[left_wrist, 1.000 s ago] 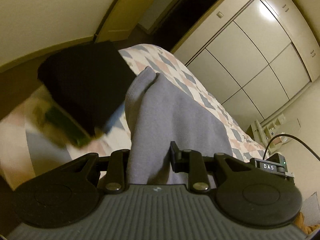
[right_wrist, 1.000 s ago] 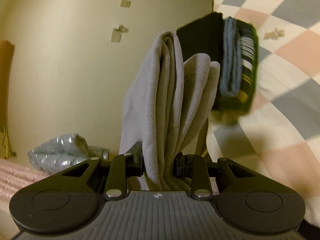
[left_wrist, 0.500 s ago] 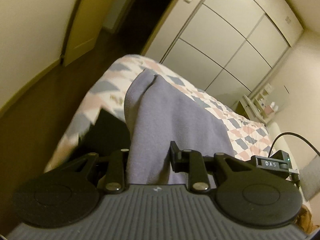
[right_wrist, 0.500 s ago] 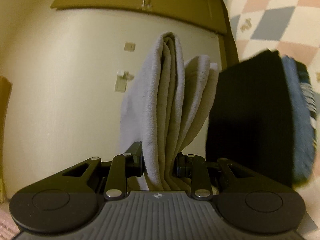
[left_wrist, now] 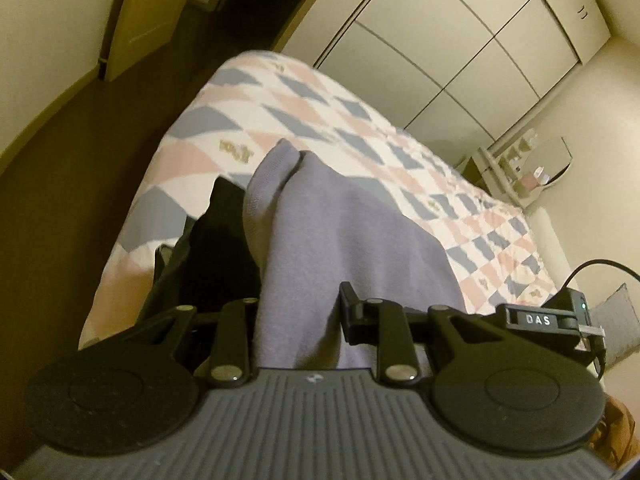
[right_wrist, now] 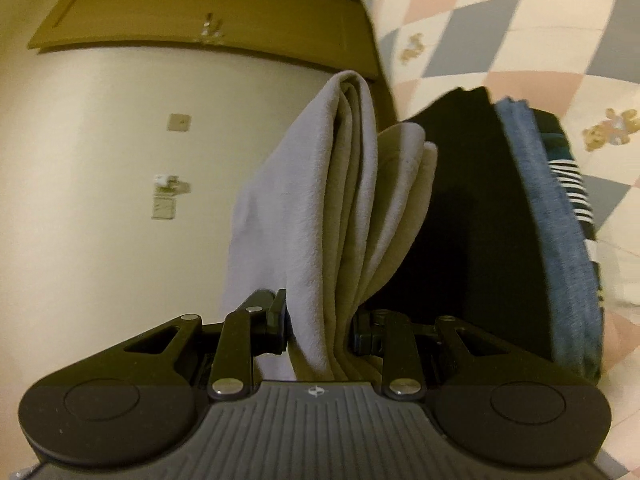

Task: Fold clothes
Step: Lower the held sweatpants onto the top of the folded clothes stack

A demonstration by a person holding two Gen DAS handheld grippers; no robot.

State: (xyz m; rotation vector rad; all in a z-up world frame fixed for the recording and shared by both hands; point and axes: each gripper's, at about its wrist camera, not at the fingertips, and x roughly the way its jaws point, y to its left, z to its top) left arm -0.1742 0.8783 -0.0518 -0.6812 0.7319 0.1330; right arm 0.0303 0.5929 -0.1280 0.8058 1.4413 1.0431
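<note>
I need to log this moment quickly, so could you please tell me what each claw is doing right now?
Left claw: closed on the grey folded garment.
Right claw: closed on the same garment's layered folds.

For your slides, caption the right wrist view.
Right gripper clamps a folded grey garment beside a clothes stack on the quilt.

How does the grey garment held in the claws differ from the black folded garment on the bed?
The grey garment is pale and held in the air, pinched by both the left claw and the right claw; the black garment is dark and no claw holds it. The grey one shows loose, fanned layers, while the black one lies flat on top of a stack, over a blue item. Both are folded.
</note>
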